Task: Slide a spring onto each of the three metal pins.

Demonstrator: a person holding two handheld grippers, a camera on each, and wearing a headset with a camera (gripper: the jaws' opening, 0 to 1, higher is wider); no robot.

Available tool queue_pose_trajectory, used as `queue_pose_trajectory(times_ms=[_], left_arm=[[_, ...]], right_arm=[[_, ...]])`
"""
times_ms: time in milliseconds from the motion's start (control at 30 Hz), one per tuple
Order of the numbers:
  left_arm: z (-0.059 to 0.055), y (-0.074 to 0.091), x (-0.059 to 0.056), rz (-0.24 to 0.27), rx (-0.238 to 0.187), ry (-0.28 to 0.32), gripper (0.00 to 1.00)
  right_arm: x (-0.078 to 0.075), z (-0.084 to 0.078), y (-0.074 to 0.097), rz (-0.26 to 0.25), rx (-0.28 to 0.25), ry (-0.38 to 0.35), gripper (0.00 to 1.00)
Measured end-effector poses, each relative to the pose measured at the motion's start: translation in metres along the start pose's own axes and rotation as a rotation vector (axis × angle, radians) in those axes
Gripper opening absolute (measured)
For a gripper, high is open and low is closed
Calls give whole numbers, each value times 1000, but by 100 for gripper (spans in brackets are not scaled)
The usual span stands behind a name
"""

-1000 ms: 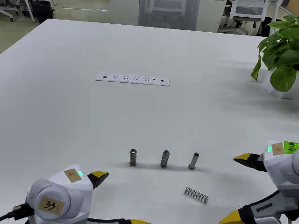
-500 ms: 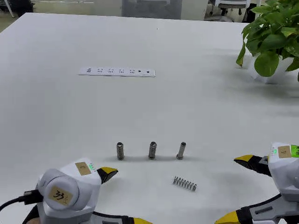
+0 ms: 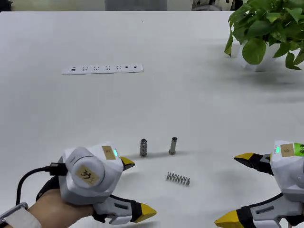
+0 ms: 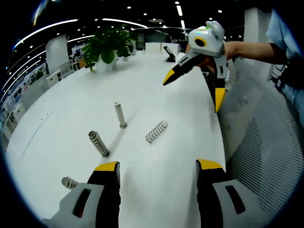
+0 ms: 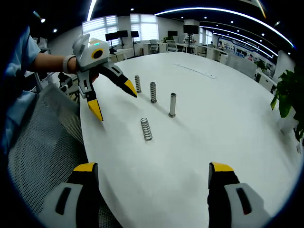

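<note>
We see a broad white counter [image 3: 199, 95] that carries everything. A leafy potted plant [image 3: 266, 23] stands at its far right. Close to us the left claw [image 3: 142, 187] is held low in a hand [image 3: 57, 209], its yellow-tipped jaws spread wide with nothing between them. The right claw [image 3: 227, 189] is held across from it at the right edge, its jaws just as far apart and just as empty. A white power strip [image 3: 102, 69] lies flat well beyond both, toward the far left.

Between the claws, three metal pins stand upright in a row. The end pin [image 5: 137, 83], nearest the left claw, wears a spring around its shaft. So does the middle pin [image 3: 143, 147]. The bare pin [image 3: 173, 145] at the right end of the row has none. The loose spring [image 3: 178, 178] lies on its side on the counter, near the bare pin on our side of the row. It touches no pin and neither claw.
</note>
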State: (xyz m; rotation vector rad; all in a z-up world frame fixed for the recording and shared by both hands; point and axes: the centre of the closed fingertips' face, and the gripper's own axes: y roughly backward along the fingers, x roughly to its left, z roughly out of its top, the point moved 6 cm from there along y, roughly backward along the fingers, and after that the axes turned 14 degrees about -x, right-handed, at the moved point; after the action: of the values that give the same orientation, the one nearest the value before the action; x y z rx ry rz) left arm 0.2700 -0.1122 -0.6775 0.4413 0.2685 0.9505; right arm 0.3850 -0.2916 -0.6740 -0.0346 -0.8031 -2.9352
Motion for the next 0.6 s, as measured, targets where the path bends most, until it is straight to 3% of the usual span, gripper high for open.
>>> queue_pose_trajectory(times_ms=[200, 467, 600], left_arm=[[7, -24, 2, -94, 59, -79, 57], [9, -44, 8, -156, 132, -156, 46], [12, -51, 10, -167, 145, -168, 38]], right_arm=[[2, -3, 3, -5, -1, -14, 97], [5, -6, 0, -5, -13, -32, 97], [7, -7, -2, 0, -14, -38, 96]])
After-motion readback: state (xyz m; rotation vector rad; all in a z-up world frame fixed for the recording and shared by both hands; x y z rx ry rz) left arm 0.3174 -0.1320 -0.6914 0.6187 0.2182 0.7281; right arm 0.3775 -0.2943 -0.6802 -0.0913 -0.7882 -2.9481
